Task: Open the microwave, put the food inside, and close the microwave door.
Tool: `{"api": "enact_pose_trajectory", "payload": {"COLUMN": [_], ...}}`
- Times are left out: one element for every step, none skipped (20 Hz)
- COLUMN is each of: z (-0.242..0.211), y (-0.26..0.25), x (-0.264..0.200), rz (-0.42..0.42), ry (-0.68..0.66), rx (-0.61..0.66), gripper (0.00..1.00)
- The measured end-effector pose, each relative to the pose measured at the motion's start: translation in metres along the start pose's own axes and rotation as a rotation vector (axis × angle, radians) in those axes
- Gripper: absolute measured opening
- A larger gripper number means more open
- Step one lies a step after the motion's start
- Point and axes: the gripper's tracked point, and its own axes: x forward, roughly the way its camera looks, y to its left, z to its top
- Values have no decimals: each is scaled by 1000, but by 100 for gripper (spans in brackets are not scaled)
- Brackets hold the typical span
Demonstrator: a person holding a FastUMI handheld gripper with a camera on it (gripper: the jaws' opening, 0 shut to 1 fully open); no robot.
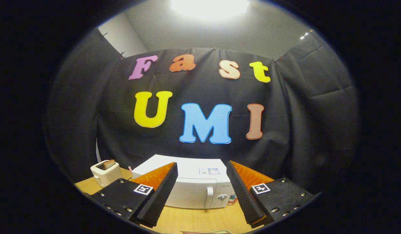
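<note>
— What's in front of you?
— A light wooden table (200, 219), with a white box-shaped microwave (187, 187) on it, door closed, beyond my fingers.
— And your hand-held gripper (200, 195)?
— Released, fingers spread wide, holding nothing.

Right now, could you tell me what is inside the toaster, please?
A browned slice sticks up out of the toaster's slot; its lower part is hidden inside. The toaster stands beside the closed microwave. The gripper is open, fingers apart, short of the microwave.
</note>
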Motion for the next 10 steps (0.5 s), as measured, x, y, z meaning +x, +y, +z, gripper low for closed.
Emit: {"api": "enact_pose_trajectory", "payload": {"z": [-2,-5,-7,-10,-13,-17,-20,-25,-29,-34], "y": [0,1,1,1,0,-1,0,2,3,3], "x": [1,2,3,5,7,8,9,12,14,16], "rz": [2,6,9,10,10,9,13,21,29,34], "ry": [4,7,9,9,7,6,4,4,4,3], "rx": [6,12,14,11,7,7,7,6,6,8], "gripper": [95,95,95,95,95,95,95,95,95,95]}}
